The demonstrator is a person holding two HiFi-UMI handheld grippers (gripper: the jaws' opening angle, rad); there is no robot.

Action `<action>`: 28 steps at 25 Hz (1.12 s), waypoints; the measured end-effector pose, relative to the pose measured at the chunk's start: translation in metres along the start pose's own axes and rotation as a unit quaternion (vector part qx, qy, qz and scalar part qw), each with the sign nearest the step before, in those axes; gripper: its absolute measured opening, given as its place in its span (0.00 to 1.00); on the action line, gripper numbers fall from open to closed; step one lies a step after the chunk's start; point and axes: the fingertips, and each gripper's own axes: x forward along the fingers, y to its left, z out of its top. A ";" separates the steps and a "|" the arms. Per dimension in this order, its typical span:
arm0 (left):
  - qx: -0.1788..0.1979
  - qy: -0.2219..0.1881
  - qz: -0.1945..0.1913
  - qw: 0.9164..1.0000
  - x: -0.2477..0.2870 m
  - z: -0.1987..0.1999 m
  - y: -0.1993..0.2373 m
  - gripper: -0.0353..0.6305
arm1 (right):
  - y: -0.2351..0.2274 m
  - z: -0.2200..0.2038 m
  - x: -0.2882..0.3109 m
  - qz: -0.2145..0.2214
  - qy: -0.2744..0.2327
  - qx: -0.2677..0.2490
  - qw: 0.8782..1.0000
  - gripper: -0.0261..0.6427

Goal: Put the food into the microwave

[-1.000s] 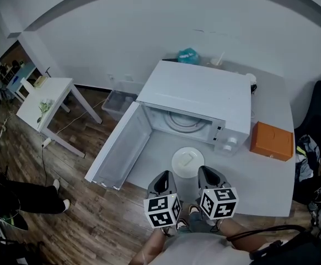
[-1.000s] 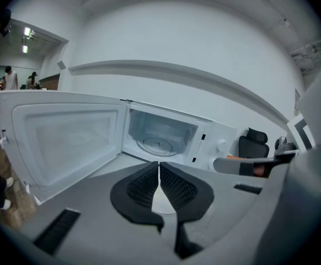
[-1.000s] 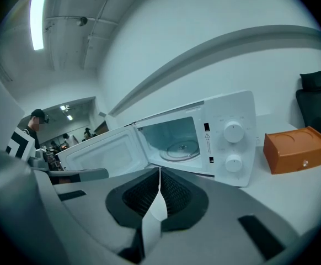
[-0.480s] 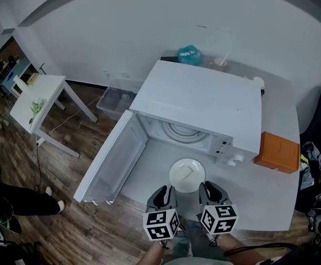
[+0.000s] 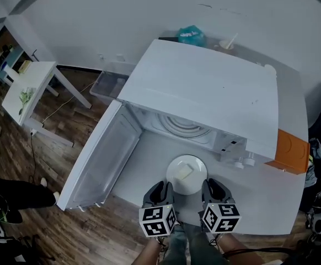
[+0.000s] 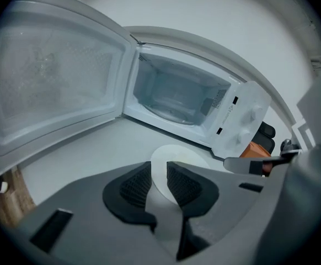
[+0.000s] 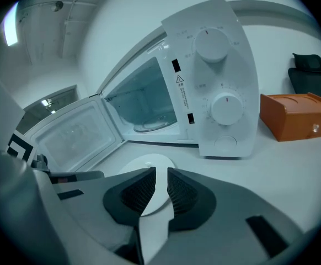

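Just before open microwave (image 5: 204, 93), pale food (image 5: 186, 173), long axis perhaps aslant; left tool (image 6: 158, 170), right tool (image 7: 160, 173) slightly agape, empty.

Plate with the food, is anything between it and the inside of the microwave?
Nothing visible does. The plate sits on the table just before the microwave, whose door is swung wide to the left. The table between them is bare, and inside only the turntable shows.
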 end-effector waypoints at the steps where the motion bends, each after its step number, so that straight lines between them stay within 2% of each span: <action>1: -0.001 0.003 0.001 1.000 0.004 -0.001 0.002 0.17 | -0.003 -0.002 0.003 -0.002 0.003 0.000 1.000 0.12; 24: -0.036 0.077 -0.006 0.996 0.041 -0.015 0.009 0.17 | -0.021 -0.020 0.038 -0.007 0.083 0.003 0.997 0.12; 28: -0.031 0.086 -0.006 0.996 0.044 -0.015 0.007 0.17 | -0.020 -0.021 0.041 -0.008 0.088 -0.002 0.996 0.12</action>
